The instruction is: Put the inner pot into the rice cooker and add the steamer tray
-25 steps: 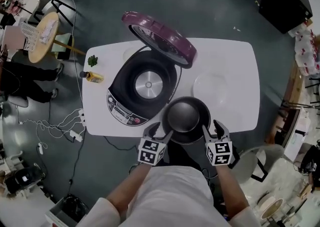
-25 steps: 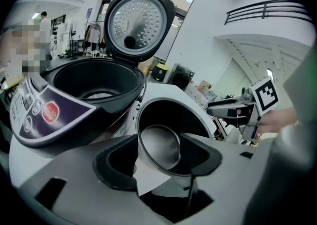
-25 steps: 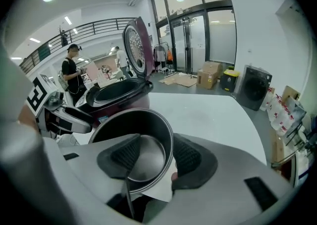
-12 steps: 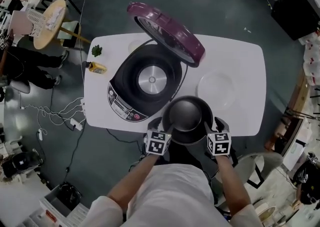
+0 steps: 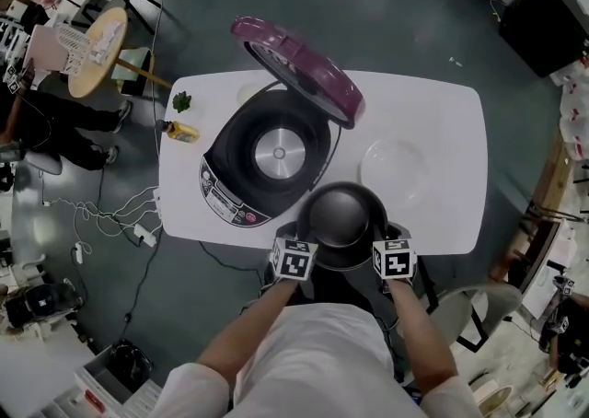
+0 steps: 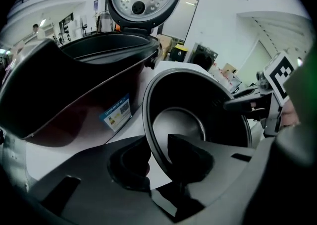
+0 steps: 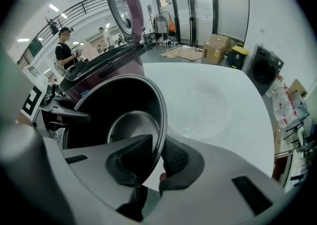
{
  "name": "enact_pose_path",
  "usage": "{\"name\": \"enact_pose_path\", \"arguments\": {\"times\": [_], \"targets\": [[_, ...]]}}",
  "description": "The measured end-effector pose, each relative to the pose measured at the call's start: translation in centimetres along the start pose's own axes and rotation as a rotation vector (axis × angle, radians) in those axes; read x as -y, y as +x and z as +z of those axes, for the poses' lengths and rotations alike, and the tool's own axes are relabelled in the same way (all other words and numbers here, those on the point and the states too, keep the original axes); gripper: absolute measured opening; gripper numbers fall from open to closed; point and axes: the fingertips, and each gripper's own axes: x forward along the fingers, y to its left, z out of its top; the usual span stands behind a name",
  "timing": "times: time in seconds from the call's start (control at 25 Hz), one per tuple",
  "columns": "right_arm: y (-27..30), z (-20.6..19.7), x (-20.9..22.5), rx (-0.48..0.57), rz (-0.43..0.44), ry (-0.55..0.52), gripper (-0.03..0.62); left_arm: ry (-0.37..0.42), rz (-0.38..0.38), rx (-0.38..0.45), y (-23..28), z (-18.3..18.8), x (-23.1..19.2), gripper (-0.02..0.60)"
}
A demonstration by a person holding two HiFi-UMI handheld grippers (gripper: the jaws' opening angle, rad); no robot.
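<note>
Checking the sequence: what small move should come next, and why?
Probably lift the inner pot straight up: the left hand-held gripper and right hand-held gripper have just been closing and now pinch its rim on opposite sides, and the open rice cooker is empty.

Premises: a large open lab or test hall, not a home. Evidence: a lone white table (image 5: 442,131) on a dark grey floor (image 5: 386,11); power strip with loose cables (image 5: 143,235) at left; cardboard boxes (image 7: 214,51) by far glass doors (image 7: 198,11); mezzanine railing (image 7: 74,13) overhead.
</note>
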Motion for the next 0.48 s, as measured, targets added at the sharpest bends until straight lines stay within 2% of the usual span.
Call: {"name": "enact_pose_path", "arguments": {"times": [0.16,0.32,0.48], "targets": [[-1.0,-0.2,-0.3,0.017,0.0,0.022,0.067,-0.001,-0.01,-0.015,-1.4,0.5,0.1,0.117],[-3.0,0.1,-0.8,0.043,0.004,0.015,0.075,0.028,-0.032,-0.003,-2.7,0.7,0.7,0.119],[-5.4,1.4,-0.8,0.08,-0.028,0.009,0.074,0.042,-0.044,0.024,-4.5,1.8,1.4,0.123]]}}
